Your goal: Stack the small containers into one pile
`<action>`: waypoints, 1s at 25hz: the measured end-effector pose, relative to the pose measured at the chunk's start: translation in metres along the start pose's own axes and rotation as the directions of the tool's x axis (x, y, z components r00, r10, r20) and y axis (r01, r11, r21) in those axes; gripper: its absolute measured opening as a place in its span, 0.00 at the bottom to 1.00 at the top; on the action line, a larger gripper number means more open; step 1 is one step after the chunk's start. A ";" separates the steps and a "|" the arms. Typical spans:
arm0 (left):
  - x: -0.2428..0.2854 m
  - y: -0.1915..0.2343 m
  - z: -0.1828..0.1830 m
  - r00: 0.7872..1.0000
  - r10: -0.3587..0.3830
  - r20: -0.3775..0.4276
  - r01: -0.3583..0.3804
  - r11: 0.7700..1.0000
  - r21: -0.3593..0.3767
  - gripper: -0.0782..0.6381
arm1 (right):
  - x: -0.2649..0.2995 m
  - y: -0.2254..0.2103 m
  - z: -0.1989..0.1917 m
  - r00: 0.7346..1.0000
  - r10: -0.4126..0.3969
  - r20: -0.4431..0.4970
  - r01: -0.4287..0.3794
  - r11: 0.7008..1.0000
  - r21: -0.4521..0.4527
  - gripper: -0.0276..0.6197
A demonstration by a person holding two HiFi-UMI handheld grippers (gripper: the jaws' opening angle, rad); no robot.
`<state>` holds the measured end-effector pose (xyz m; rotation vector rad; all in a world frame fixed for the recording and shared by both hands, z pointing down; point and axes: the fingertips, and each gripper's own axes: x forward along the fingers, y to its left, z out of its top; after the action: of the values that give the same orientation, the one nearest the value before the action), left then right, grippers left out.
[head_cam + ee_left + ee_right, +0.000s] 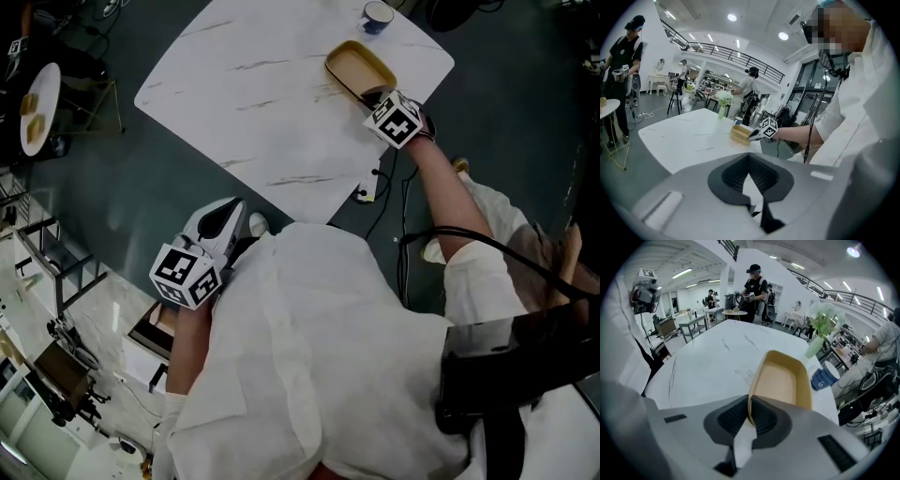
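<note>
A tan oblong container (357, 64) sits near the far right corner of the white marble table (272, 103). My right gripper (372, 97) is shut on the container's near rim (754, 380), and the rim shows pinched between the black pads in the right gripper view. From the side, the container (740, 133) looks layered, like several nested ones. My left gripper (228, 210) hangs off the table by the person's side, over the floor. Its jaws (749, 158) are shut with nothing in them.
A blue-and-white cup (822, 378) and a green vase with flowers (817, 342) stand just beyond the container. Cables (377, 184) hang off the table's near edge. A small round side table (39, 105) stands at far left. Several people stand in the background.
</note>
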<state>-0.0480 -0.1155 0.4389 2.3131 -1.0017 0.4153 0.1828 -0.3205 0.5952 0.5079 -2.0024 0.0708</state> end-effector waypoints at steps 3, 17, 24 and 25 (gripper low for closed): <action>0.000 -0.001 -0.001 1.000 -0.001 0.001 0.001 1.000 0.000 0.12 | 0.001 0.002 0.000 1.000 0.005 0.009 -0.005 1.000 0.014 0.07; -0.007 -0.008 -0.007 1.000 -0.012 0.023 0.013 1.000 -0.004 0.12 | -0.016 -0.001 0.000 0.998 -0.040 0.039 0.038 0.998 0.058 0.19; -0.012 -0.011 0.000 0.997 -0.075 0.034 0.073 0.996 0.044 0.12 | -0.058 0.013 0.017 0.978 -0.152 0.144 0.125 0.976 0.180 0.14; -0.014 -0.012 0.002 0.995 -0.089 0.036 0.087 0.995 0.056 0.12 | -0.065 0.021 0.020 0.975 -0.162 0.155 0.131 0.972 0.193 0.11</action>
<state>-0.0481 -0.1023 0.4256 2.4121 -0.9130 0.3681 0.1831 -0.2863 0.5327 0.8016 -2.1286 0.1234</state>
